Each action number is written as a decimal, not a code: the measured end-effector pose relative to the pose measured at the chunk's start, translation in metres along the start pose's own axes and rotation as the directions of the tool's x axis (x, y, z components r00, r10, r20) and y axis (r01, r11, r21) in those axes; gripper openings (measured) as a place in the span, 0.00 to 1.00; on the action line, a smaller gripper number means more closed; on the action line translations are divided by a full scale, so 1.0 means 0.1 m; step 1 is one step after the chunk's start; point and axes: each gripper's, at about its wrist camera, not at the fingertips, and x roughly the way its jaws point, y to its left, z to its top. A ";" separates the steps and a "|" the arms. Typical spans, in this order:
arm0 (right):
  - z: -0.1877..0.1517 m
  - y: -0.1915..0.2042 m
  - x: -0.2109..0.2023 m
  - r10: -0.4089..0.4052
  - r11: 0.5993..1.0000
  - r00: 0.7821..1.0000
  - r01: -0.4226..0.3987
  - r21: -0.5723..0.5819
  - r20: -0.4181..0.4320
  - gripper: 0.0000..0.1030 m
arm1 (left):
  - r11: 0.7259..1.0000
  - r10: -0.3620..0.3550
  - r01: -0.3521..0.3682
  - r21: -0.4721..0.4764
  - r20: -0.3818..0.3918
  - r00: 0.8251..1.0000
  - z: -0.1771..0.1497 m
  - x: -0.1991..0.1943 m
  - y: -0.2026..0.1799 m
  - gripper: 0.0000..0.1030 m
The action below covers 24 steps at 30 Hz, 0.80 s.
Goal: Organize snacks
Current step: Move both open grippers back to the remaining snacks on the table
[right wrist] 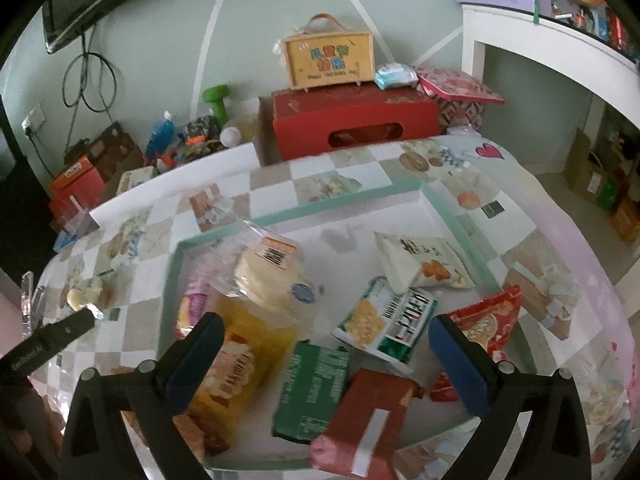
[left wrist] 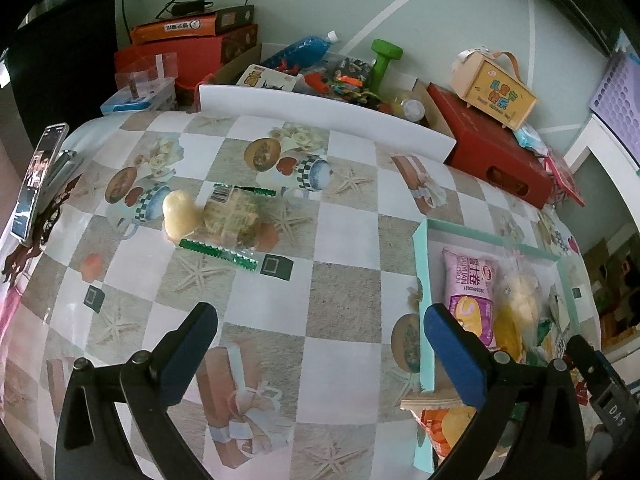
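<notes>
Holding both grippers over the table, you have each pair of fingers spread to full width, grasping nothing.

Left gripper: its blue pads stand wide apart above bare chequered cloth, touching no snack. Ahead of it, toward the table's middle and well apart from the fingers, lies a clear green-edged packet with a pale bun touching its left side. The tray, a shallow teal-rimmed box, sits toward the table's right edge; your right-hand finger overlaps its left rim in this view, but contact cannot be told. A pink packet lies in the tray's near-left corner, just beside a clear bag of pale snacks.

Right gripper: released, it hangs over the tray, nothing pressed between its pads. Directly between and below the fingers lie a green packet and a red-brown packet, overlapping at the tray's near rim. A yellow bag lies against the left finger in this view, a red bag behind the right one; touching cannot be confirmed for either. A green-and-white packet lies in the tray's middle, and a white packet lies toward its far-right corner.
</notes>
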 end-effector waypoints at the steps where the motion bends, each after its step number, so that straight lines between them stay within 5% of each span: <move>1: 0.01 0.03 -0.02 0.015 1.000 1.000 -0.015 -0.001 0.009 1.00 | 1.000 0.002 -0.002 0.003 0.000 1.000 0.01 -0.01 0.01 1.00; 7: 0.01 0.36 -0.12 0.118 0.993 0.992 -0.116 -0.035 0.047 1.00 | 0.998 0.064 -0.064 0.013 0.001 0.998 0.05 -0.05 0.19 1.00; 24: -0.32 1.41 -0.21 0.303 0.919 0.953 -0.291 -0.266 0.006 1.00 | 0.969 0.143 -0.140 -0.204 0.003 0.990 0.14 -0.16 1.13 1.00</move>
